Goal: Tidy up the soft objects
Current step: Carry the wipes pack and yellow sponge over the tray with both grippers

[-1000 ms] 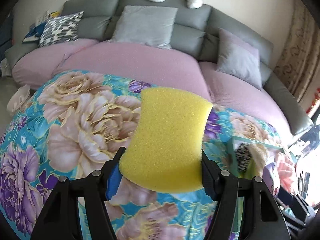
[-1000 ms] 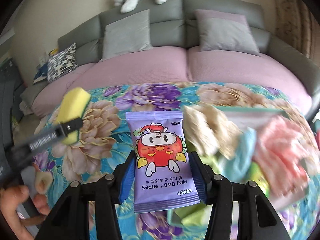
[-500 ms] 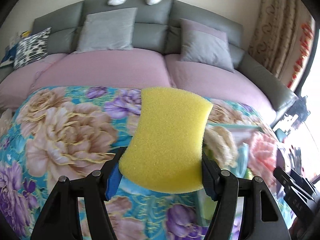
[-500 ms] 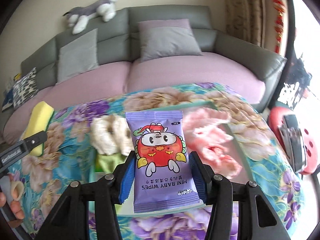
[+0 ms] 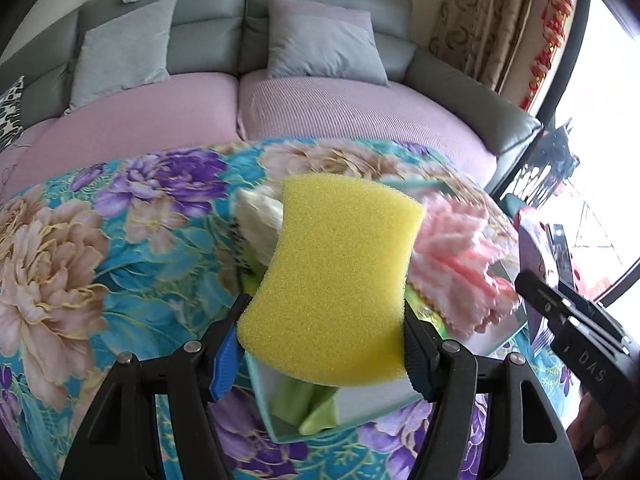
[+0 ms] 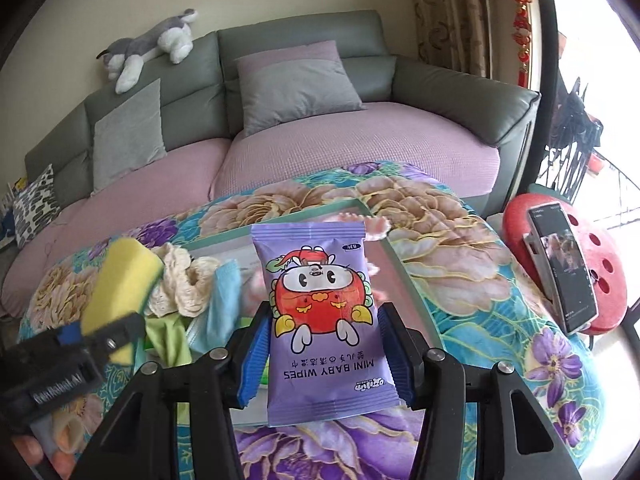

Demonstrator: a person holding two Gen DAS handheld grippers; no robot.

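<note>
Left gripper (image 5: 324,344): fingers pinching the yellow sponge (image 5: 340,280) at its lower edge, sponge upright at frame centre of the left wrist view, hanging over the near-left corner of the teal tray (image 5: 264,396). In the tray, left to right: cream crochet cloth (image 5: 256,216) upper left of the sponge, green cloth (image 5: 304,404) under it, pink towel (image 5: 460,256) to the right. Right gripper (image 6: 324,356): fingers pinching the mini baby wipes pack (image 6: 320,312) by its sides, pack upright, print upside down, centre frame, over the tray's bare right part (image 6: 394,276). Tray sits on the floral-covered bench (image 6: 460,248); the sponge and other gripper show at the left of the right wrist view, just beside the cream cloth. Sofa (image 6: 360,148) behind, phone on a red stool (image 6: 560,268) at right edge. Step in hand looks like dropping both items into the tray. To do it well: lower the sponge onto the green cloth area, not on the rim, then spread the fingers; the sponge is squashy and may spring, so release low. Put the wipes on the bare side, lay the pack flat so it doesn't topple, and keep the two grippers apart to avoid a knock.
</note>
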